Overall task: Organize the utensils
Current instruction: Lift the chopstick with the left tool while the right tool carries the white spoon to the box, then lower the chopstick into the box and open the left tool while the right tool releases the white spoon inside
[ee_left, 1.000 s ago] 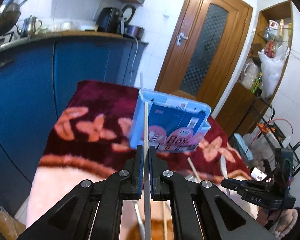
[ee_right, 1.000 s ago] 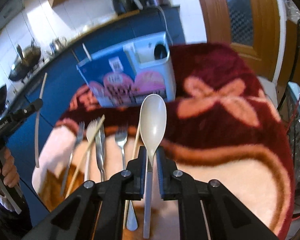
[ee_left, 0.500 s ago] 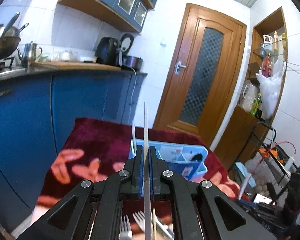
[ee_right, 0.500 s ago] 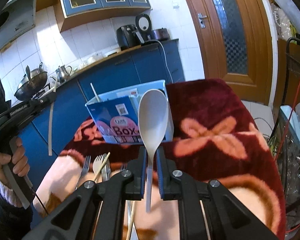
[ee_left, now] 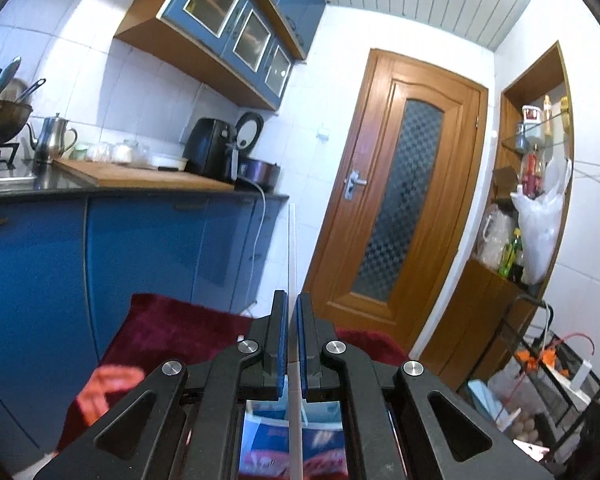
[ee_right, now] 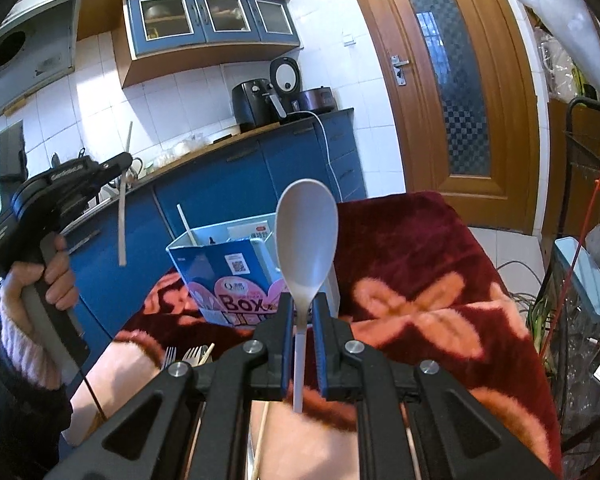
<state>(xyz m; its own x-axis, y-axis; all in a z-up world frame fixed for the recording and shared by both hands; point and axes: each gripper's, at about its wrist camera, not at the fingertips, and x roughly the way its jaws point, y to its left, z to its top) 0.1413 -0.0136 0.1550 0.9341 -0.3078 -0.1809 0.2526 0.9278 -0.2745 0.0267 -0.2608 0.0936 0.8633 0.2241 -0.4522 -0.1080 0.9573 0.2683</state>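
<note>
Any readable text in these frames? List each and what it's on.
"Box": front of the blue carton.
Small print, QR code and logo above it on the carton: too small to read.
Embossed lettering on the left tongs body: blurred, unreadable.
Left wrist view: nothing legible.

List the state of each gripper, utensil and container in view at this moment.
left gripper: shut on white chopstick, held upright.
right gripper: shut on white spoon, bowl up.
blue box: open-topped, one stick leaning inside.
forks: lying on the blanket.
door: closed.
</note>
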